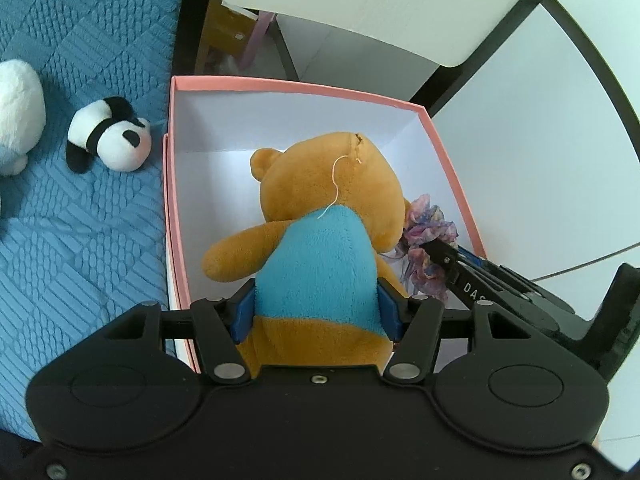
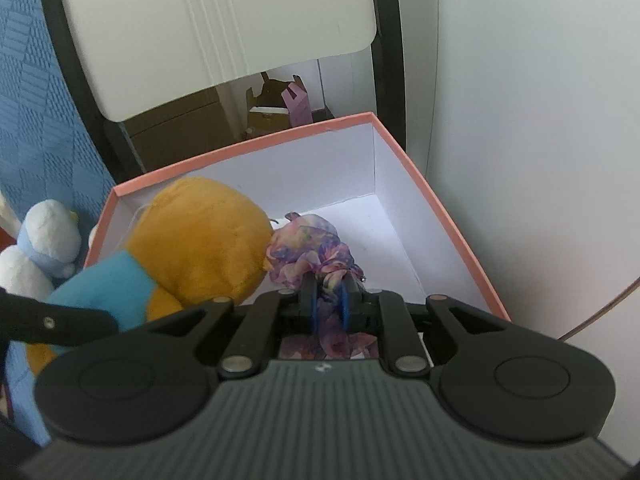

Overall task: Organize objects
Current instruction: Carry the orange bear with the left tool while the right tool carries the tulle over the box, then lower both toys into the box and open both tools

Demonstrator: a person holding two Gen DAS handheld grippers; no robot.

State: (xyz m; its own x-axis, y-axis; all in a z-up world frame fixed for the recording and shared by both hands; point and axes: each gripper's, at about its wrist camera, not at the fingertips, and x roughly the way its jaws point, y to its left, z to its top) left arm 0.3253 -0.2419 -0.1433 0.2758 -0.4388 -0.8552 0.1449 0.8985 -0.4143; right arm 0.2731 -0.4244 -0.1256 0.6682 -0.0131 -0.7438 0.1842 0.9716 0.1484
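Note:
An orange plush bear (image 1: 320,216) in a blue shirt hangs over the open pink box (image 1: 304,86), its head inside. My left gripper (image 1: 318,312) is shut on the bear's body, blue pads on both sides. My right gripper (image 2: 330,300) is shut on a purple flowery scrunchie (image 2: 308,248) and holds it inside the box (image 2: 452,228), touching the bear's head (image 2: 200,236). The scrunchie (image 1: 426,240) and the right gripper also show at the right in the left wrist view.
A small panda plush (image 1: 110,136) and a white plush (image 1: 16,112) lie on the blue quilt (image 1: 80,240) left of the box. A blue and white plush (image 2: 44,240) sits beside the box. A white chair back (image 2: 208,28) with a black frame stands behind it.

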